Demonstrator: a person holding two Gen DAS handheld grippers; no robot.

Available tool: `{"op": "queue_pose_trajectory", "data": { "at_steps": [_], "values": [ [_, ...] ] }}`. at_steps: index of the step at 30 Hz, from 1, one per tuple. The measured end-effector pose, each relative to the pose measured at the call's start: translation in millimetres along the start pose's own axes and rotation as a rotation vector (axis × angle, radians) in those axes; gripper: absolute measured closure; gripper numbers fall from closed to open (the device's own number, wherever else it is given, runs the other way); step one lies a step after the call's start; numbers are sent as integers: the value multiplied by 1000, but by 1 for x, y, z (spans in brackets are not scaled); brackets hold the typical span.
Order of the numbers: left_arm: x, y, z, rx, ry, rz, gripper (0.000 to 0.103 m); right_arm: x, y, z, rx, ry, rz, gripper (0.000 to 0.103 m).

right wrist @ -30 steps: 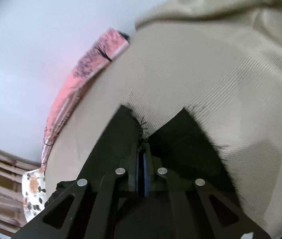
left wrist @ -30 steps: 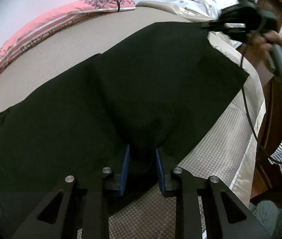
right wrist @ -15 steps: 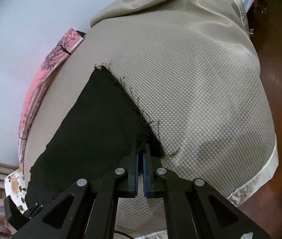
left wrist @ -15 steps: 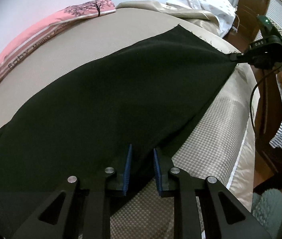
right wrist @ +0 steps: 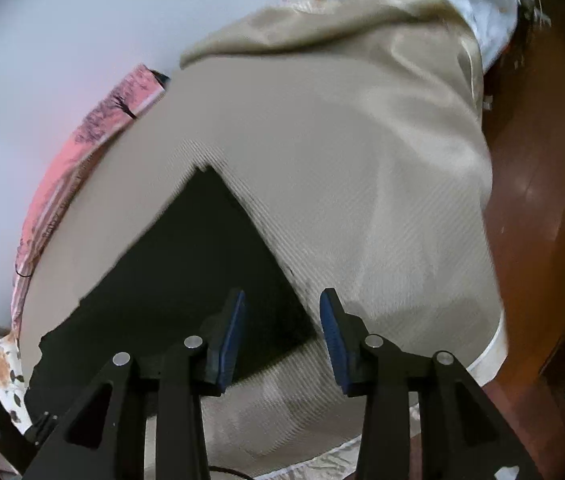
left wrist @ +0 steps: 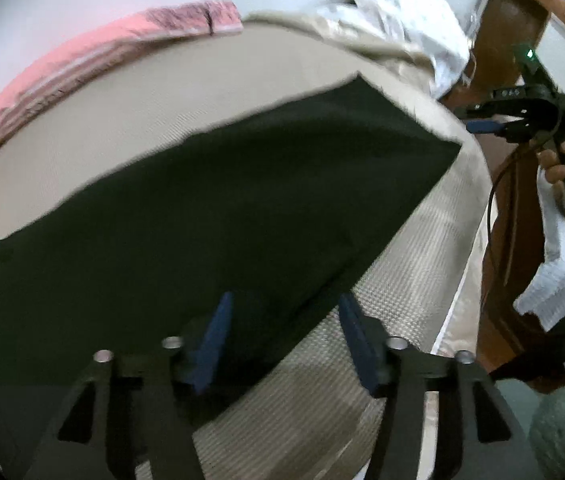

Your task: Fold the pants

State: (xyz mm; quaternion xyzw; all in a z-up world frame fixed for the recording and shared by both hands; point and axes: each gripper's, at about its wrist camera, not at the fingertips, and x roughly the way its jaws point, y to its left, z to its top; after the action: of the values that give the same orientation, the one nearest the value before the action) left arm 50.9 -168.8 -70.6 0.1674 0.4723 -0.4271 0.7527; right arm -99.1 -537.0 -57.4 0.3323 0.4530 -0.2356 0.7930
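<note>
The black pants (left wrist: pixel 218 208) lie flat on the beige bed (left wrist: pixel 202 92), folded lengthwise into one long strip running from near left to far right. My left gripper (left wrist: pixel 284 336) is open and empty just above the pants' near edge. My right gripper (right wrist: pixel 282 328) is open and empty over the hem corner of the pants (right wrist: pixel 202 264). In the left wrist view the right gripper (left wrist: pixel 494 120) hangs just past the far hem, held by a hand.
A pink patterned pillow (left wrist: pixel 94 60) lies along the wall at the bed's far edge. White spotted bedding (left wrist: pixel 414 20) is piled at the head end. Dark wooden furniture (left wrist: pixel 514 32) and floor (right wrist: pixel 542 208) border the bed's right side.
Both grippers have opened and let go of the pants, which now lie flat on the bed. Both have drawn back slightly from the cloth.
</note>
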Motion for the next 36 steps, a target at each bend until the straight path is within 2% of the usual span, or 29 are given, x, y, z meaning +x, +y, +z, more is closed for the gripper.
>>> {"op": "queue_pose_trajectory", "data": {
  "at_steps": [2,4,7,12,16,19,24,26,29,32,33,34,36],
  "values": [
    [-15,15,0,-46,-43,1,42,-6,24,11,-64,-16,29,66],
    [-25,33,-2,-86,-72,62,42,-4,51,16,-129,-7,56,66],
    [-38,68,-9,-175,-103,159,42,12,111,16,-272,40,122,66],
    [-56,117,-42,-318,-123,291,42,60,235,-11,-543,199,282,66],
    [-66,139,-71,-367,-116,357,42,99,319,-42,-702,344,407,66],
    [-65,151,-90,-406,-93,363,42,126,376,-68,-813,442,466,66],
    [-59,167,-121,-479,-58,332,42,159,437,-104,-916,560,522,66],
    [-62,166,-129,-479,-81,310,42,169,456,-118,-950,575,523,66],
    [-62,161,-140,-458,-66,285,42,187,473,-132,-990,600,511,66],
    [-62,158,-145,-446,-69,291,42,199,487,-143,-1009,610,516,66],
    [-63,157,-144,-444,-71,288,42,201,490,-145,-1013,608,516,71],
    [-63,158,-145,-452,-76,280,42,202,493,-146,-1018,601,524,95],
    [-64,163,-147,-471,-86,262,42,199,501,-145,-1012,592,550,95]
  ]
}}
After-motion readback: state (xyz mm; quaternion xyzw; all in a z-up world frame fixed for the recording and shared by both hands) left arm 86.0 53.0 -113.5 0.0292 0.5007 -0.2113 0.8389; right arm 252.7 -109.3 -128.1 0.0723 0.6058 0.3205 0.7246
